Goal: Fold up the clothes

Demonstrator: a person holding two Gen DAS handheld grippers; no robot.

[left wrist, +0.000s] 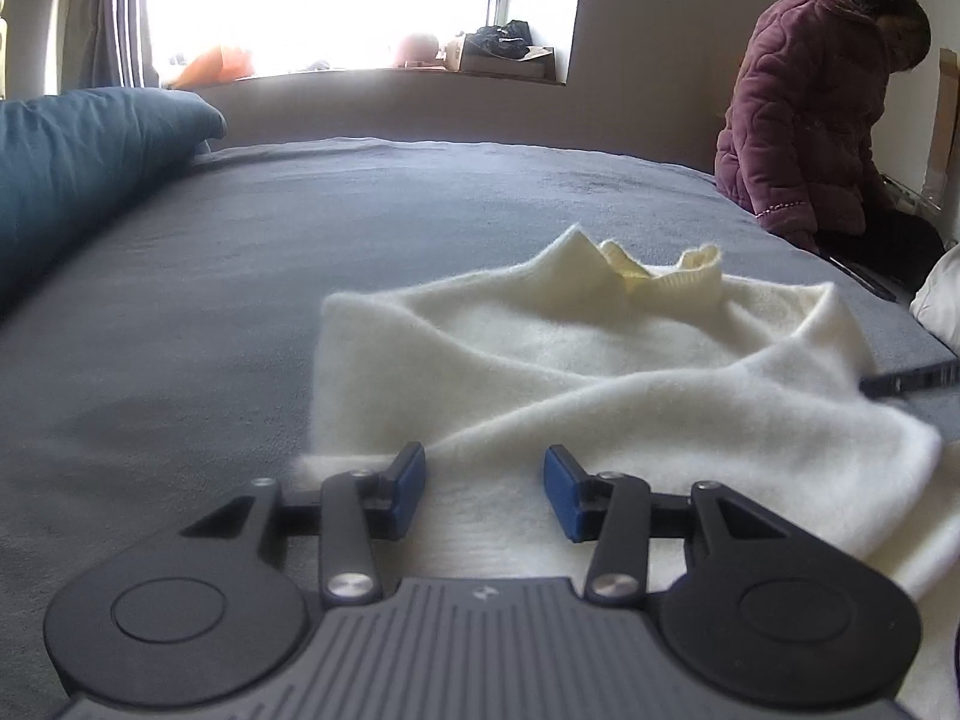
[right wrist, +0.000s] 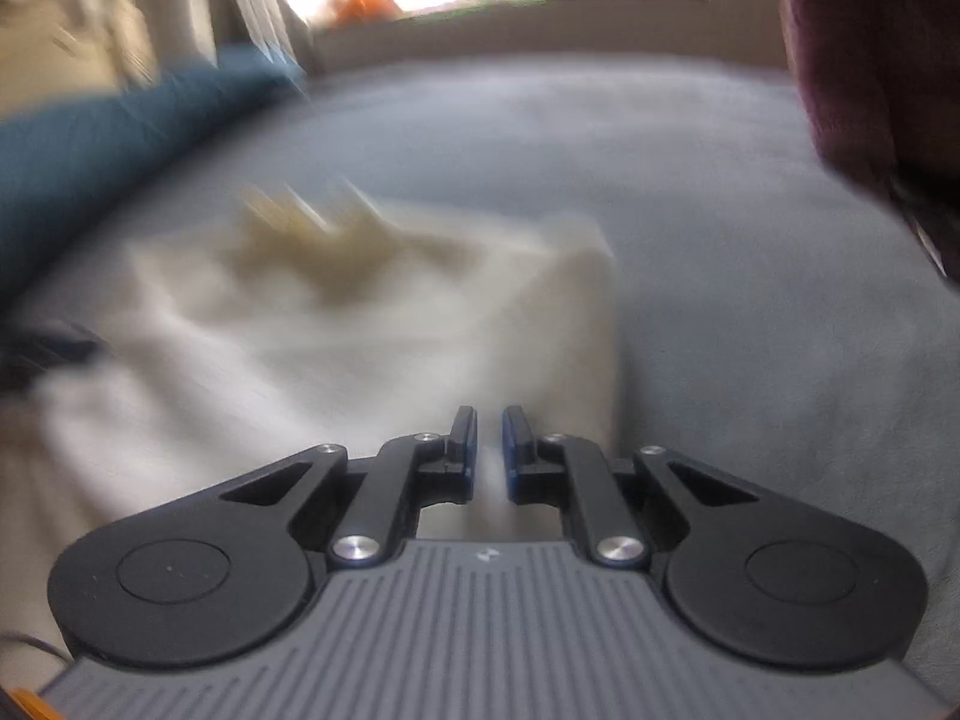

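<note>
Lying across the near right part of the grey bed (left wrist: 372,228), the cream sweater (left wrist: 540,360) is partly folded, with a sleeve drawn diagonally over its body and the ribbed collar (left wrist: 678,276) standing up at the far edge. The left gripper (left wrist: 485,492) hovers low over the sweater's near hem, its blue-padded fingers (left wrist: 411,489) spread wide with only fabric showing beneath the gap; they hold nothing. A thin black part pokes in at the sweater's right edge, though what it belongs to I cannot tell.

From the right wrist camera the scene is heavily blurred. The right gripper (right wrist: 489,450) has its fingers (right wrist: 465,444) drawn nearly together, and a narrow strip of pale cloth fills the slit between them, so they pinch the sweater (right wrist: 360,348) at its near right edge. The garment spreads away to the left from that pinch.

A teal pillow (left wrist: 78,168) rests on the bed's far left side. Beyond the bed, a bright window (left wrist: 360,0) has clutter along its sill, and a person in a quilted maroon jacket (left wrist: 798,114) sits at the far right corner, head bent down.
</note>
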